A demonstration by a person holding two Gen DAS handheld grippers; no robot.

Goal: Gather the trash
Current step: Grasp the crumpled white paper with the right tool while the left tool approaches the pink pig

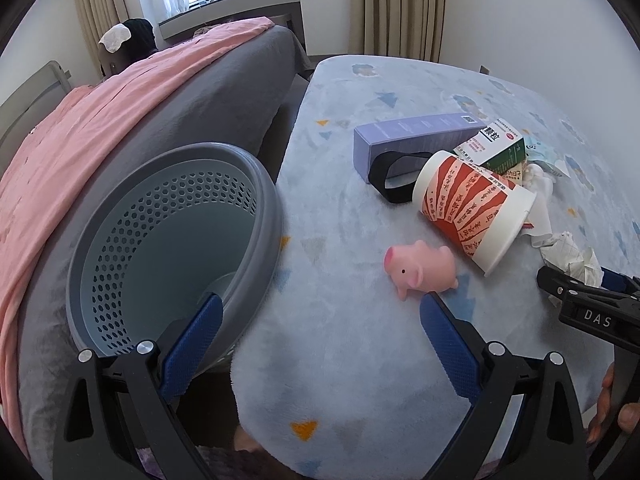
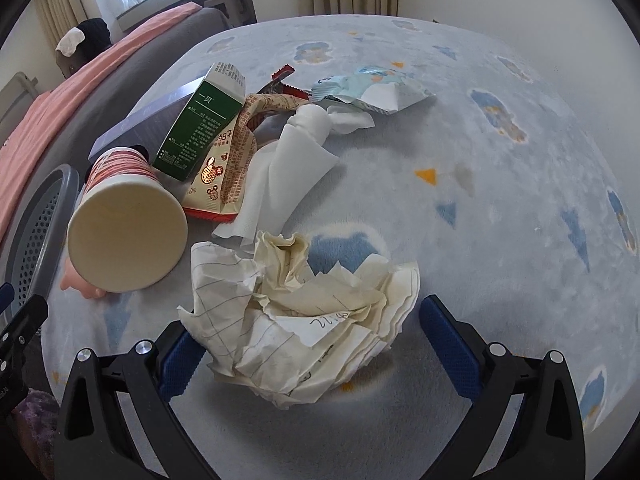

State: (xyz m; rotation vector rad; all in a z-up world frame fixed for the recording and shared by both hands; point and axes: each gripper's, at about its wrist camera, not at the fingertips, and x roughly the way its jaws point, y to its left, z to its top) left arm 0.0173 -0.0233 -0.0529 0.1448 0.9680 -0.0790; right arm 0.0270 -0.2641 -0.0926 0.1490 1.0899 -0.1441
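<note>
Crumpled lined paper (image 2: 304,320): lower centre of your right view, on the table (image 2: 500,152), between your right tongs (image 2: 316,344), which stand apart around it. Left tongs (image 1: 320,336): apart, holding nothing; grey basket (image 1: 176,248) at lower left, pink pig toy (image 1: 420,270) just ahead.

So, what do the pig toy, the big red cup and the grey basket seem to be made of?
Pig toy: probably soft rubber or vinyl; smooth, slightly glossy pink skin with rounded moulded shapes.
Big red cup: likely coated paper; printed wall, rolled white rim, matte cream bottom.
Grey basket: plastic, it seems; even matte colour, thick rim and regular moulded holes.
</note>
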